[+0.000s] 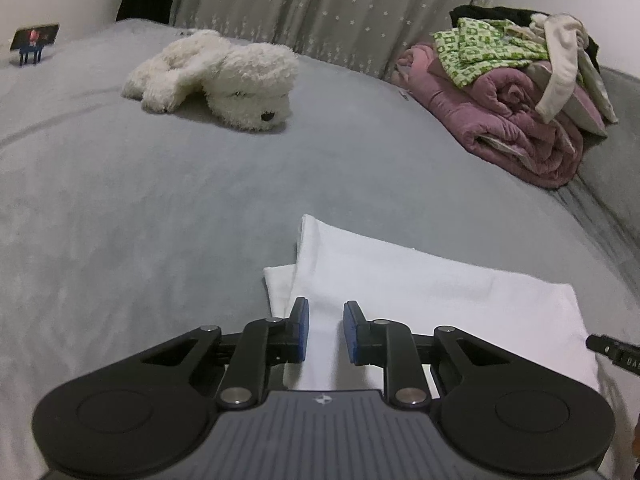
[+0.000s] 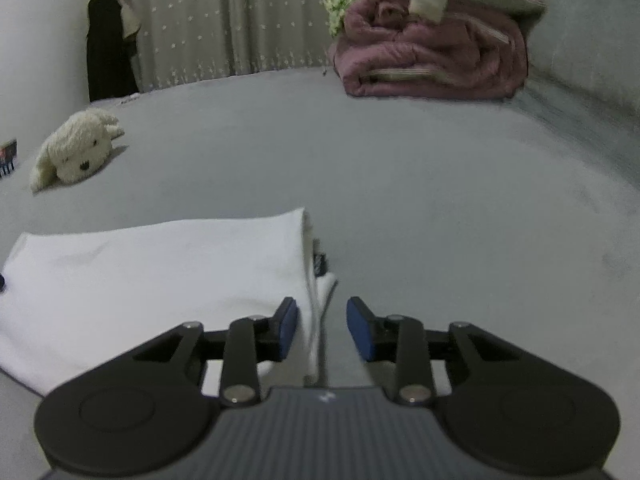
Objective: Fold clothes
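White folded garment [image 1: 420,292] lies flat on the grey bed cover [image 1: 140,208], near edge of the bed, at the bottom of both views. It looks like a neat rectangle with a second layer poking out at its left end in the left wrist view; a small dark bit shows at its right edge in the right wrist view, can't tell what it is.

Left gripper [image 1: 325,330]: jaws partly apart, blue pads [image 1: 302,330] facing each other over the left end of the garment. Cloth shows in the gap, but the pads aren't pressing on it. Not gripping anything.

Right gripper [image 2: 322,330]: jaws also apart, a bit wider. It sits over the right edge of the garment [image 2: 160,272]; the folded edge runs up through the gap, closer to the left pad [image 2: 289,330], no contact I can confirm. Nothing held. Its tip [image 1: 612,350] pokes into the left wrist view at the far right edge.

Elsewhere on the bed:
- white plush dog [image 1: 216,76], lying on its side, well apart from the garment, far left
- rolled pink quilt [image 1: 516,124] at far right, against the curtain [image 1: 320,4]
- pile of loose clothes [image 1: 516,40] on top of the quilt, green-patterned piece most visible
- small dark stand with a card [image 1: 34,42] at the far left edge
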